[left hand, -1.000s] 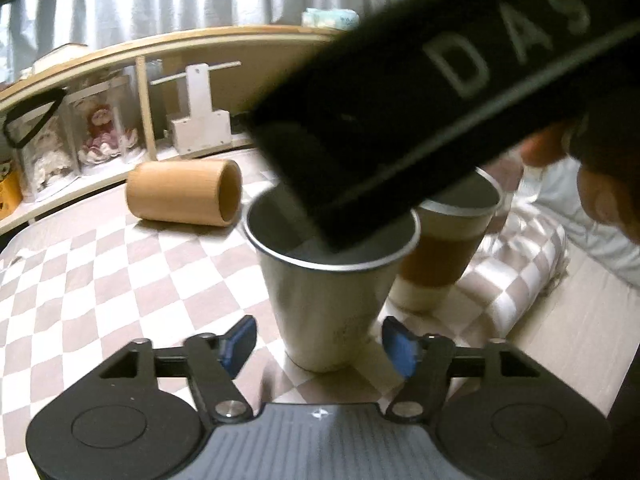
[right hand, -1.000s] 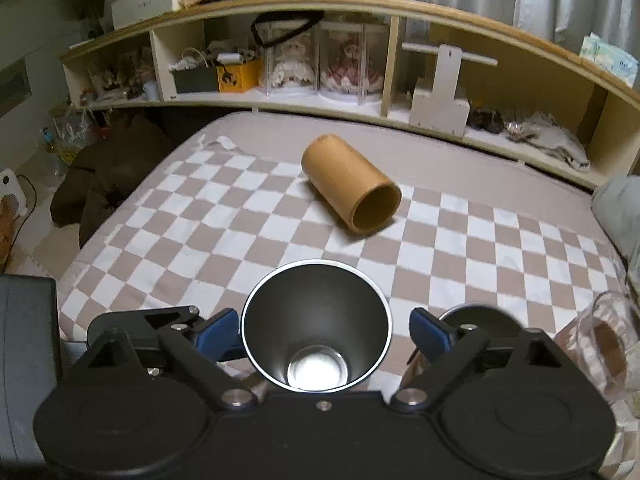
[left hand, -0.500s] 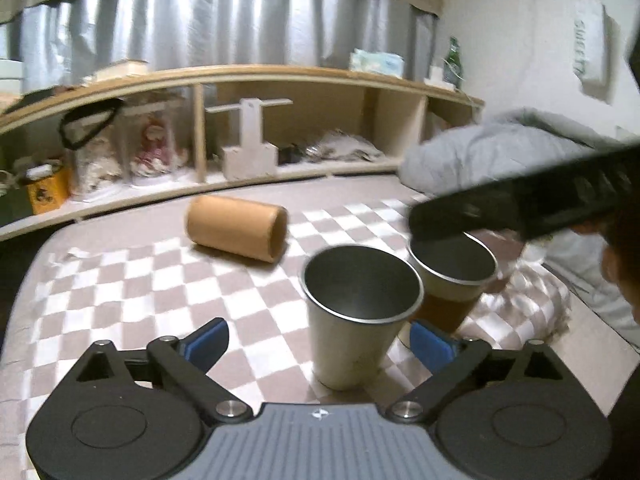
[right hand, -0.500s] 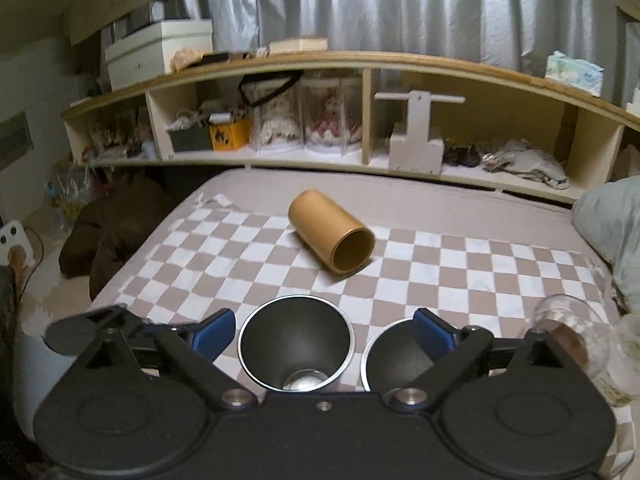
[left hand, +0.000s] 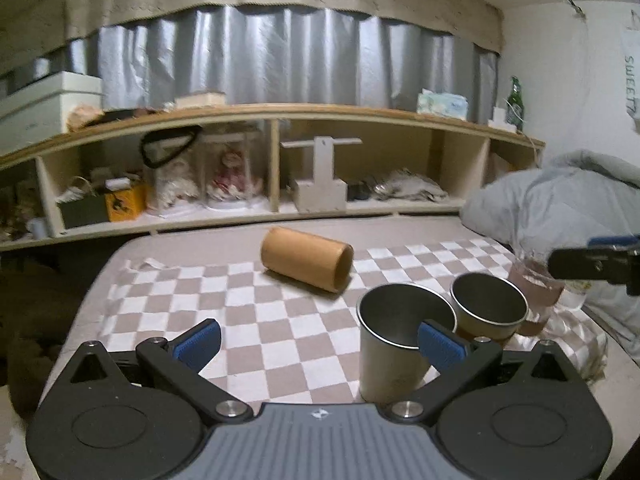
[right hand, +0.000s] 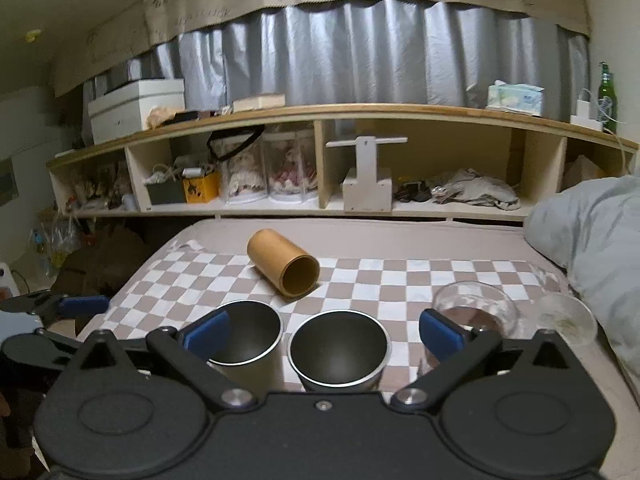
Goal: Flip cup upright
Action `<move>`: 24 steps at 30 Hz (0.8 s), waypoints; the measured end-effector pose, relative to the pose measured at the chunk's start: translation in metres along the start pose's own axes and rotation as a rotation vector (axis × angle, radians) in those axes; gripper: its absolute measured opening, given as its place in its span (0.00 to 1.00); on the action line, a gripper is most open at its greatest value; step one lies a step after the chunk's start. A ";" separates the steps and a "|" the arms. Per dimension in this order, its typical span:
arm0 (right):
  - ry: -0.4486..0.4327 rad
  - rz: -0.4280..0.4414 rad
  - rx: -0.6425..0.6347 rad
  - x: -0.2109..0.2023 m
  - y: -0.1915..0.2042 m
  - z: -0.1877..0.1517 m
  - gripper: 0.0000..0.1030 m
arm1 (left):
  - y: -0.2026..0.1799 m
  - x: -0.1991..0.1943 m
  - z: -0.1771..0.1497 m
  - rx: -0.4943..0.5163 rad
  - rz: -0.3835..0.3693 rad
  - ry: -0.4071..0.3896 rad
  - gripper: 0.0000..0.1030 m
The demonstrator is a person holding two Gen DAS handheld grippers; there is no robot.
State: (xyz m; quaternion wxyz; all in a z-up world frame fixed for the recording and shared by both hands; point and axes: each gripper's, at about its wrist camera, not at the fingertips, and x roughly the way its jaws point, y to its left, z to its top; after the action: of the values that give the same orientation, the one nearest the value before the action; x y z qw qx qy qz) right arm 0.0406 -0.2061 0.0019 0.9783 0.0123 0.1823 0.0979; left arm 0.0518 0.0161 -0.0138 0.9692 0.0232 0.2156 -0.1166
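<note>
Lying sideways: bamboo cup (right hand: 283, 266) behind upright steel cups (right hand: 339, 350).

bed (right hand: 400, 240), checkered cloth (right hand: 400, 280) spread on it, bamboo cup (right hand: 284, 266) lying sideways, two steel cups (right hand: 338, 350) upright

Open checked cloth (left hand: 248, 320) lies left of the steel cup (left hand: 394, 344), crowded by cups rightward.

A tan cylindrical cup (left hand: 306, 259) lies on its side on the checkered cloth, open mouth turned toward the two steel cups (right hand: 244, 338) standing upright, mouths up, side by side nearer the front.
</note>
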 end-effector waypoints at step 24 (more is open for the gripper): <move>-0.044 -0.093 -0.010 -0.028 -0.017 -0.046 1.00 | -0.017 -0.033 -0.005 0.056 0.069 -0.057 1.00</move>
State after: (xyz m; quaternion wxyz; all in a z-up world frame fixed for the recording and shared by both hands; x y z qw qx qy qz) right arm 0.0017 -0.2289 -0.0319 0.9856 0.0011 0.1604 0.0530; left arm 0.0167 0.0068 -0.0039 0.9774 0.0545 0.1836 -0.0898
